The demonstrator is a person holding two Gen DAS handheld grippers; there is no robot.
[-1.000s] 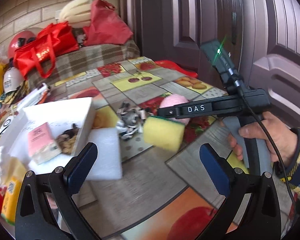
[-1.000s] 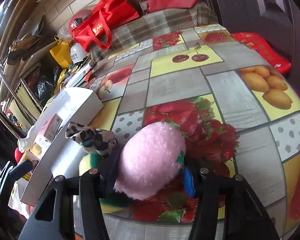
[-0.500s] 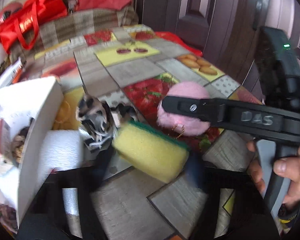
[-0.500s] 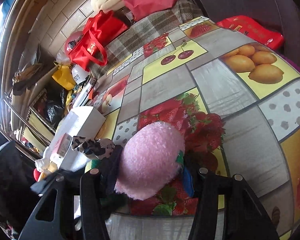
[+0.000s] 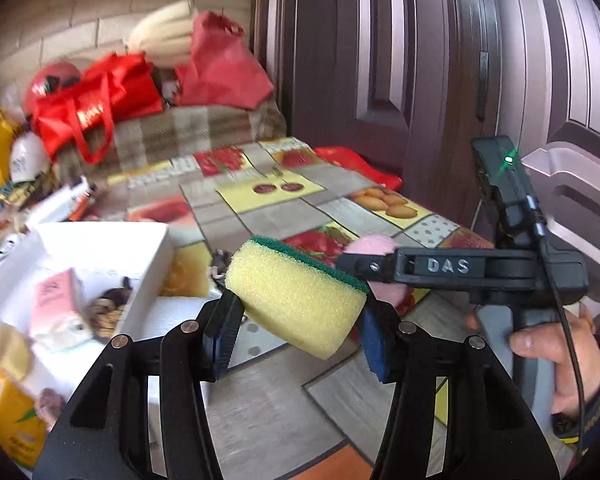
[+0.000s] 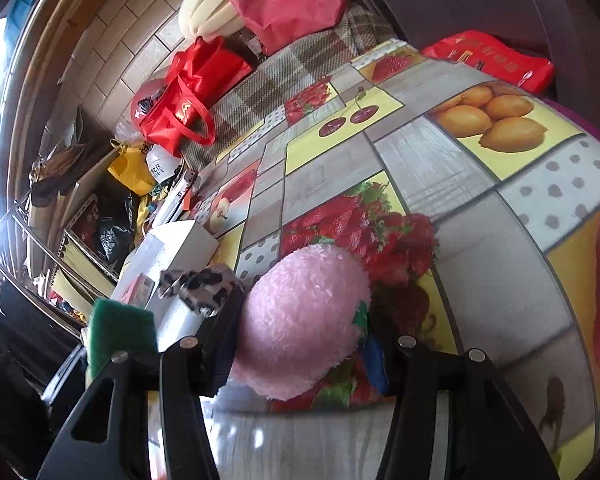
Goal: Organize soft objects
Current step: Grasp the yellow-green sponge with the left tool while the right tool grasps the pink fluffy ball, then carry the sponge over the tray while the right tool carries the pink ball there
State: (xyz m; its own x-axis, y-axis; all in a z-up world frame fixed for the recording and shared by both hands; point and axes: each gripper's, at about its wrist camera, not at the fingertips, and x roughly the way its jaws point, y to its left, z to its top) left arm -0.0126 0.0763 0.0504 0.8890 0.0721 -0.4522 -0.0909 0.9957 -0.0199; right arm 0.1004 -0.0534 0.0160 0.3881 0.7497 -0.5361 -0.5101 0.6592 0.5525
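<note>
My left gripper [image 5: 300, 332] is shut on a yellow sponge [image 5: 296, 296] with a green scouring side and holds it above the table. The sponge's green side also shows in the right wrist view [image 6: 120, 330]. My right gripper [image 6: 300, 344] is shut on a pink plush ball [image 6: 304, 320], seen past the sponge in the left wrist view [image 5: 374, 246]. A leopard-print cloth [image 6: 200, 284] lies on the table left of the ball, mostly hidden behind the sponge in the left wrist view.
A white open box [image 5: 100, 256] with packets and small items stands at the left, on the fruit-print tablecloth [image 6: 440, 168]. Red bags [image 5: 96, 108] lie on a plaid bench at the back. A dark door [image 5: 380, 60] is on the right.
My left gripper has closed on the yellow sponge and lifted it off the table. My right gripper still holds the pink plush ball.
</note>
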